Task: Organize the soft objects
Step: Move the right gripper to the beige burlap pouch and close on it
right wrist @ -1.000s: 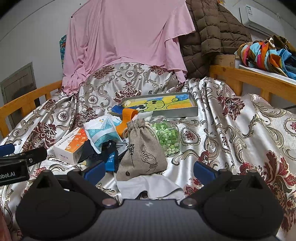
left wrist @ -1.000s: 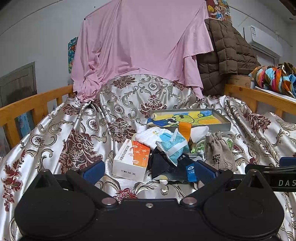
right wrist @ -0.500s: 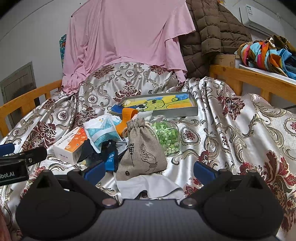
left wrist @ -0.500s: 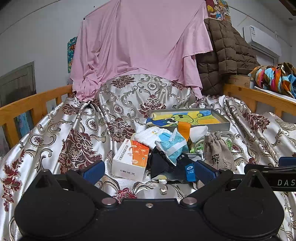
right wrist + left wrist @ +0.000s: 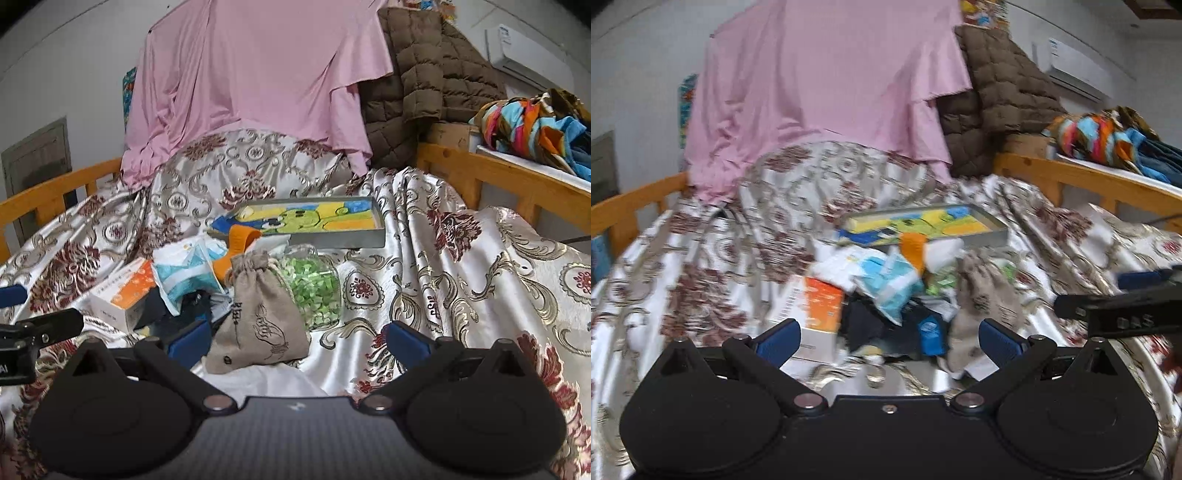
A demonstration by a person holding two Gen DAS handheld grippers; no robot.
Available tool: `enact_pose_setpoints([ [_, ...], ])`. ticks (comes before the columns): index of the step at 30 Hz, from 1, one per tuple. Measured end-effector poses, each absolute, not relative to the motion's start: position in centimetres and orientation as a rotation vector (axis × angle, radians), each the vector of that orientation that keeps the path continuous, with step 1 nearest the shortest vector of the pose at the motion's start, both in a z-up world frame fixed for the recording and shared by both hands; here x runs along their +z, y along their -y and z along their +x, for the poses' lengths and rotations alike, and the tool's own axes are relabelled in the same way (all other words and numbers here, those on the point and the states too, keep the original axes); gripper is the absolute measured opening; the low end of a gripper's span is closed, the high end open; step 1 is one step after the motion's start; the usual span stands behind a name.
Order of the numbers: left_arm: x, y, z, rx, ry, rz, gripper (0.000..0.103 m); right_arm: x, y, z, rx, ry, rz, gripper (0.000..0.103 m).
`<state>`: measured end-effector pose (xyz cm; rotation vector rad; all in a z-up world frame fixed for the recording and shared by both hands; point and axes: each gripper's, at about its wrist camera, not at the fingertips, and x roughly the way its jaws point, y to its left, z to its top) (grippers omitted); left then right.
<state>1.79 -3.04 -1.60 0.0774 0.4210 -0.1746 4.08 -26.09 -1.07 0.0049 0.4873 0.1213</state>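
My right gripper point(image 5: 297, 341) hangs spread and empty; the burlap pouch point(image 5: 256, 317) lies on the bed just beyond its left finger. My left gripper point(image 5: 888, 338) is likewise spread.

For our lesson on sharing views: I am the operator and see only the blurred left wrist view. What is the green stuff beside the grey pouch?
Observer: A clear jar of small green pieces, resting against the linen drawstring pouch.
Operator: Is the pouch plain?
Observer: No. The right wrist view shows black characters and a line drawing on it.
Operator: Anything in front of it?
Observer: A white cloth, below the open, empty right tongs.
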Motion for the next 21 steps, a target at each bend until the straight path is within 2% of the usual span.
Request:
enact_pose_setpoints([
  [9,-4.5,5.6,4.7,-0.379,-0.56,0.107,0.102,-2.4,26.3,8.6,0.181,-0.545,-0.038,0.103],
  [17,-6.4,7.7,7.9,-0.475,-0.599,0.14,0.102,-3.3,26.1,10.6,0.218,-0.565,-0.055,0.103],
  [21,-7.2,7.9,8.6,-0.501,-0.654,0.122,0.098,-3.6,26.0,11.5,0.241,-0.579,-0.051,0.103],
])
